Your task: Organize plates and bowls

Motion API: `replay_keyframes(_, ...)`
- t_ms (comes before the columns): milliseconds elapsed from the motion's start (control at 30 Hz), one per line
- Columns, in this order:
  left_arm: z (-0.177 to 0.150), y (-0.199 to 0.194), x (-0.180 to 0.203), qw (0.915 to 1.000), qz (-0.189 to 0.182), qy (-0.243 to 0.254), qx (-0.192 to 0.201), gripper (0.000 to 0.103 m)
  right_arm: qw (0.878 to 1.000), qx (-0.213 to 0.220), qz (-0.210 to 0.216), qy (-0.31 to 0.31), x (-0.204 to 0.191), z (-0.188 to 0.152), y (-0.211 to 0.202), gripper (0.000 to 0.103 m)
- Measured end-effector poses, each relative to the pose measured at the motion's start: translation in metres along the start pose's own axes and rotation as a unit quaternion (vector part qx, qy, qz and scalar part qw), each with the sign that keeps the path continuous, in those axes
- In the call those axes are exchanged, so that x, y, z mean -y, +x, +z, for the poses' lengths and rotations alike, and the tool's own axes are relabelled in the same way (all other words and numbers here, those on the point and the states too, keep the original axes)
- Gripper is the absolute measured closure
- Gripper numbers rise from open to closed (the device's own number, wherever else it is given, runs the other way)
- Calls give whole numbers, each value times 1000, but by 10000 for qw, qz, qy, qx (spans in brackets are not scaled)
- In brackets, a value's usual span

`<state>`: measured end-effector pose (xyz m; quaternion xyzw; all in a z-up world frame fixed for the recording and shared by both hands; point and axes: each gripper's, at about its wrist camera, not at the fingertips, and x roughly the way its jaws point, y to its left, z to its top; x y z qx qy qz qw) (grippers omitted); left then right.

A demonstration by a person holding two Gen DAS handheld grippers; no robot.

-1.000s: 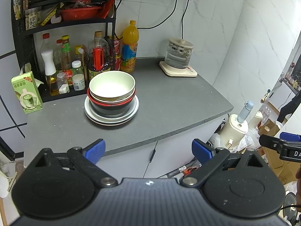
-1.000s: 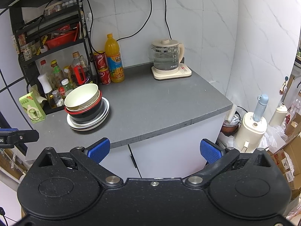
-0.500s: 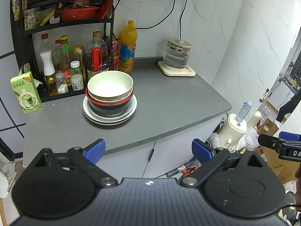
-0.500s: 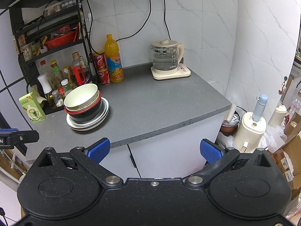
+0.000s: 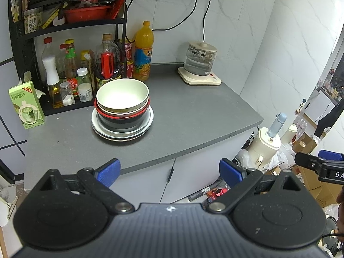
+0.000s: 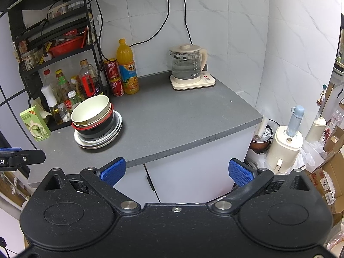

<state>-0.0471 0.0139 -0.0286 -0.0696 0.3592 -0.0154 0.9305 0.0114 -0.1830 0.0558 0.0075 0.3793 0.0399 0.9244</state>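
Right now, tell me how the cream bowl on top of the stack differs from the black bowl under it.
The cream bowl is pale inside and out; the black bowl is dark with a red rim. The cream bowl sits highest, its inside open to view; the black bowl sits lower, on the plates, its inside hidden by the bowls nested in it. The cream bowl's rim looks narrower than the black bowl's. Both stand upright in one stack.

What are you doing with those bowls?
Nothing is being held yet. A person holds two grippers, left and right, both open and out in front of the counter. The bowls sit nested on a stack of plates near the bottles, untouched.
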Motion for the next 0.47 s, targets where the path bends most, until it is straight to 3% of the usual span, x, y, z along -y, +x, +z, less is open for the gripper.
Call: replay_keyframes(467,0,4,2,10000,-29,42,-59,6,10000,-16,-13,26,2,0,2,0)
